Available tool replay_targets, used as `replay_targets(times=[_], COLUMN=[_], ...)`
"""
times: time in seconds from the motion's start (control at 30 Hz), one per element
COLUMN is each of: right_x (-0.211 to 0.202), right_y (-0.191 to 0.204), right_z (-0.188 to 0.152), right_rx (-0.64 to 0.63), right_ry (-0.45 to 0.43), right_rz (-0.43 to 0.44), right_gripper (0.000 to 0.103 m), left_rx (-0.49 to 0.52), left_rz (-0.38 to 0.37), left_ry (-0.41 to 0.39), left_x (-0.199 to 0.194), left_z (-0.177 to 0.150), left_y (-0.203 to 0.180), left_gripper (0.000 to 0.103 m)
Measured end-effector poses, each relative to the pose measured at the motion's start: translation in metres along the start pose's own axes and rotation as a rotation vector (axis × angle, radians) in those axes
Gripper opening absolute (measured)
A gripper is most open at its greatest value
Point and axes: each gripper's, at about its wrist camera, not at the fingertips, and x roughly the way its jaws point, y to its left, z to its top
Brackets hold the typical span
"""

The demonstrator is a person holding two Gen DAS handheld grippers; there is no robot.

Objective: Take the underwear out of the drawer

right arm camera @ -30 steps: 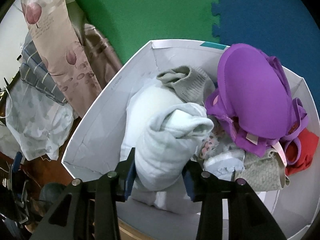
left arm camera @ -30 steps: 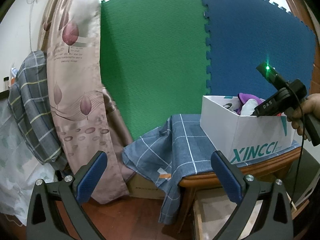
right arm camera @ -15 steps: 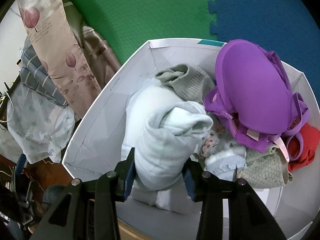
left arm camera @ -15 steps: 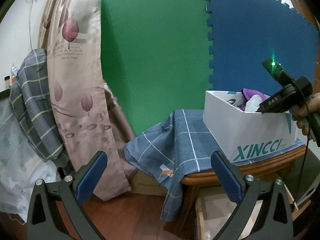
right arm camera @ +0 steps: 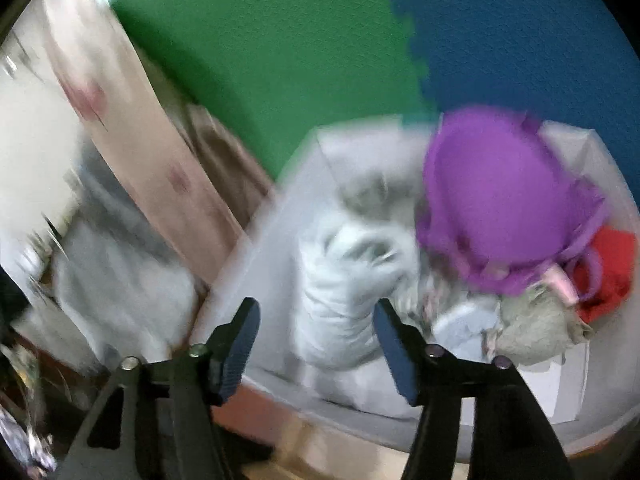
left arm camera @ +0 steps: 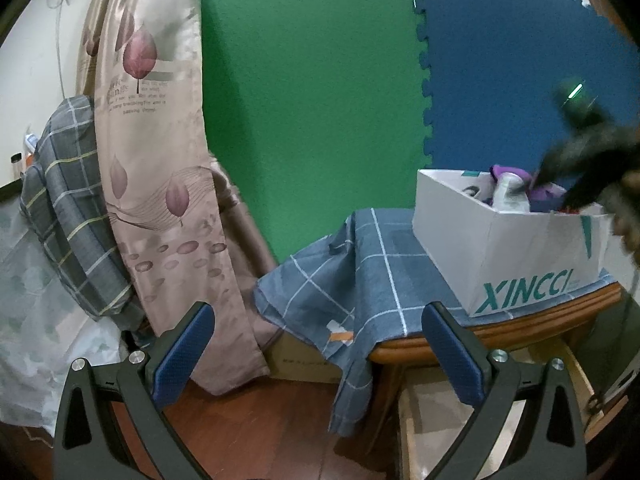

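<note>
With our right tool point(right arm camera: 314, 334) opening around the pale-blue rolled cloth bundle point(right arm camera: 348, 280) in the white cardboard box point(left arm camera: 520, 252), pads off it, and our left tool point(left arm camera: 316, 350) spread empty, we judge the grasp needs retaking.

The right gripper point(right arm camera: 316, 344) has its jaws opening around a pale blue rolled cloth point(right arm camera: 344, 296) in the white box point(right arm camera: 260, 264). A purple bra point(right arm camera: 504, 200) sits at two o'clock.

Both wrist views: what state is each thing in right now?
White box: open-topped, full of clothes.
Pale rolled garment: in the box, between opening jaws, not gripped.
Purple bra: on the pile.
Right hand-held gripper: opening.
Left hand-held gripper: open, empty.
</note>
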Motion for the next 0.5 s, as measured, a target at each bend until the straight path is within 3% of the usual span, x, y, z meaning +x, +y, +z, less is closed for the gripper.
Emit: replay_targets(times=[0.03, 0.13, 0.23, 0.33, 0.37, 0.5], right_x=[-0.019, -0.063, -0.105, -0.125, -0.128, -0.133], right_y=[0.003, 0.009, 0.01, 0.003, 0.001, -0.004], right_z=[0.0, -0.001, -0.008, -0.013, -0.014, -0.015], right_rx=[-0.002, -0.082, -0.15, -0.162, -0.16, -0.179], right_ry=[-0.05, -0.147, -0.284, -0.295, -0.281, -0.235], right_rz=[-0.013, -0.181, -0.366, -0.379, -0.381, -0.534], right_gripper=[0.085, 0.089, 0.098, 0.103, 0.103, 0.103], left_rx=[0.005, 0.035, 0.004, -0.093, -0.096, -0.029], left_rz=[0.01, 0.053, 0.021, -0.041, -0.054, -0.033], left_ry=[0.011, 0.055, 0.077, 0.084, 0.098, 0.123], left_x=[0.002, 0.012, 0.016, 0.013, 0.014, 0.013], left_z=[0.001, 0.003, 0.011, 0.03, 0.04, 0.084], left_y=[-0.001, -0.009, -0.016, -0.028, -0.038, -0.09], left_gripper=[0.103, 0.103, 0.103, 0.103, 0.103, 0.103])
